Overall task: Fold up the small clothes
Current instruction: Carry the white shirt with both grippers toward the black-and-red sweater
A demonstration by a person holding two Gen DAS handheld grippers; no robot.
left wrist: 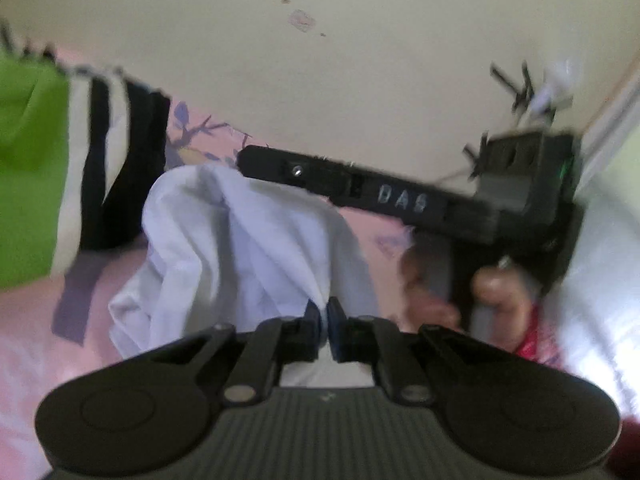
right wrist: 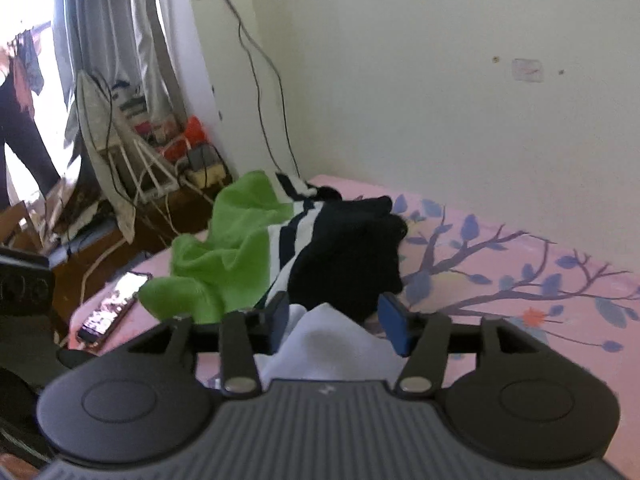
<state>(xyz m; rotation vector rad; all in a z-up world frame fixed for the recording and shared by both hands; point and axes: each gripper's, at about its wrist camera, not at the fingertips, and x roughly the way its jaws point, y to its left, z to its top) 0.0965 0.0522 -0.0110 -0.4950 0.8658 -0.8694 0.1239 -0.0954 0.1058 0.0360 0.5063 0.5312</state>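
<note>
Left tongs [left wrist: 324,320] are clamped on a bunched corner of the white garment [left wrist: 240,248], which lies crumpled on the pink bed sheet [right wrist: 500,280] just in front of the green and striped clothes pile [right wrist: 280,248]. Right tongs [right wrist: 334,320] stand apart with a fold of the same cloth between them, pads not pressing. Risk: the left pinch holds little fabric and may slip when pulled; if the right tongs close on several layers, the fold would come out skewed.
</note>
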